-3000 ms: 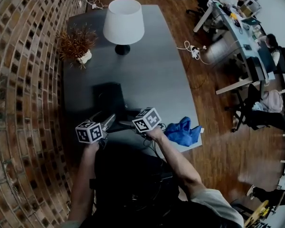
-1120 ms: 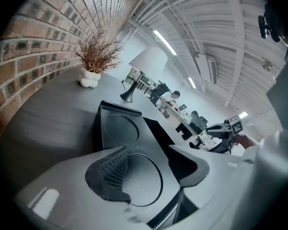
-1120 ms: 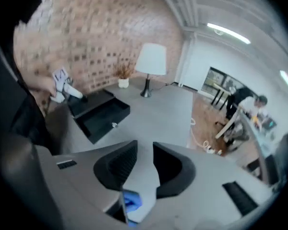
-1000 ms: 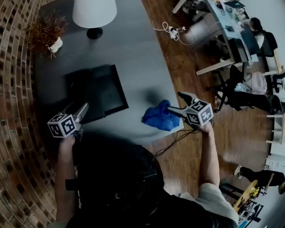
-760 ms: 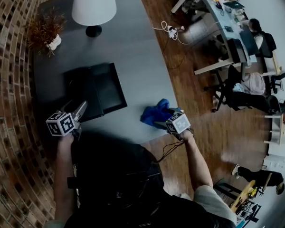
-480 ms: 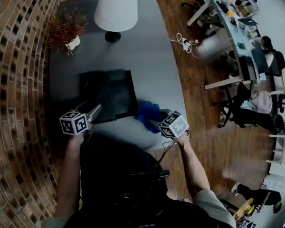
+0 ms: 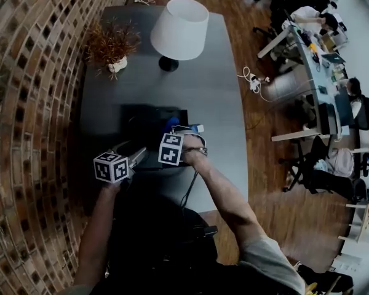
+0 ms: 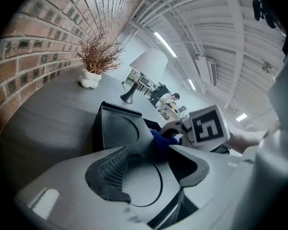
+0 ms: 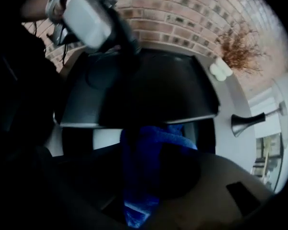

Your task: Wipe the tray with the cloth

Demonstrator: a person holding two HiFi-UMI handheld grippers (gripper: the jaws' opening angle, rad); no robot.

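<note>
Tray (image 7: 149, 117) pinched by left gripper (image 7: 136, 155), cloth (image 9: 149, 152) by right gripper (image 7: 182, 129); tray could be wrenched free by hard wiping.

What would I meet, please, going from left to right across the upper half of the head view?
In order: brick wall → dried plant in a white pot → white lamp → power strip on the floor → office desk.
</note>
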